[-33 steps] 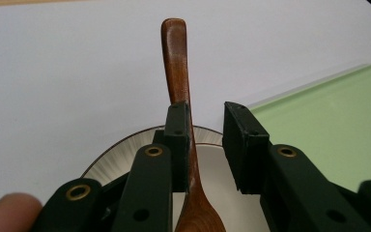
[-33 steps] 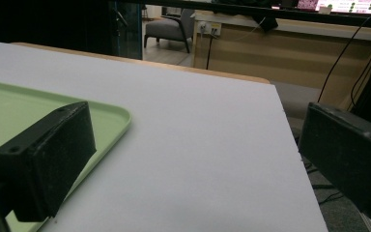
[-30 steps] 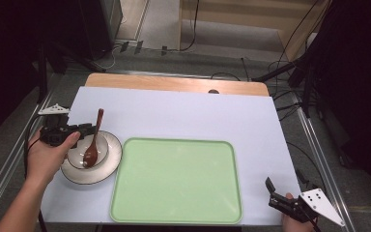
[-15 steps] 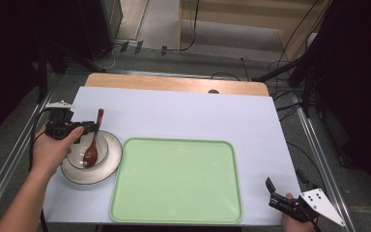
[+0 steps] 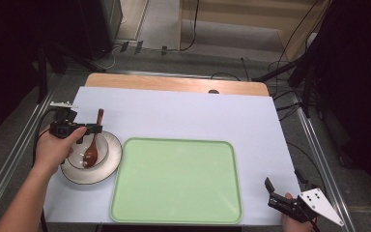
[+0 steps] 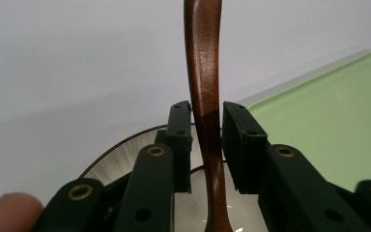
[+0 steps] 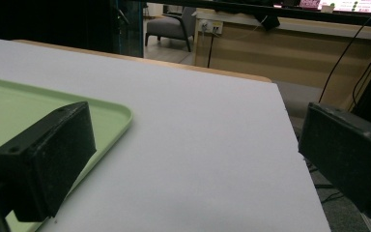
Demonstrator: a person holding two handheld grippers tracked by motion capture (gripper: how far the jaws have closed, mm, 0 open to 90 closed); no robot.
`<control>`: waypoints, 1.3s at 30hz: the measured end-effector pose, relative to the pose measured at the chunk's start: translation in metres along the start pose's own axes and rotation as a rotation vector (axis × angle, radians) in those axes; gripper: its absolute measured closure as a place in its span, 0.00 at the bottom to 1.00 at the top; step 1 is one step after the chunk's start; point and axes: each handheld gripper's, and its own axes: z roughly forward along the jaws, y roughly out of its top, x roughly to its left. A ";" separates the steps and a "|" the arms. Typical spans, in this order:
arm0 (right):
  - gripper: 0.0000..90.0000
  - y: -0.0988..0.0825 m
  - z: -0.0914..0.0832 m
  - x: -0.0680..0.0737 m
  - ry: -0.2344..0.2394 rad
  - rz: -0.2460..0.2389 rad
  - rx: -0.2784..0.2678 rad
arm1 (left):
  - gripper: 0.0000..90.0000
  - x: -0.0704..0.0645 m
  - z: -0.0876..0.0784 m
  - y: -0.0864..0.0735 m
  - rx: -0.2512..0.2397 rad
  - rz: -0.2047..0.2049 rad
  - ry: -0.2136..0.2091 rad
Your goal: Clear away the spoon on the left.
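Observation:
A brown wooden spoon (image 5: 92,145) rests with its head in a small white bowl (image 5: 104,146) that stands on a white plate (image 5: 84,175) at the table's left. Its handle leans up toward the far side. My left gripper (image 5: 94,129) comes in from the left, and its jaws press the spoon's handle (image 6: 204,72) from both sides just above the plate's rim (image 6: 111,154). My right gripper (image 5: 270,191) hovers wide open at the table's front right corner, with nothing between its fingers (image 7: 53,154).
A large light green tray (image 5: 176,181) lies at the middle front, right beside the plate. Its corner (image 7: 111,113) sits near my right gripper. White table cover (image 5: 198,116) stretches behind, with a wooden strip at the far edge.
My left hand has shifted and turned slightly at the spoon's handle. The spoon, bowl and right gripper have stayed in place.

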 end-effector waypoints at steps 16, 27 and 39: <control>0.00 0.000 0.000 0.000 -0.001 0.000 0.000 | 0.95 -0.013 -0.004 0.001 0.010 0.053 0.037; 0.00 0.000 0.000 0.001 0.001 0.001 0.003 | 0.95 -0.022 -0.014 0.007 -0.010 0.069 0.068; 0.00 0.000 0.000 0.000 0.003 -0.001 -0.005 | 0.96 -0.032 -0.025 0.014 -0.027 0.076 0.074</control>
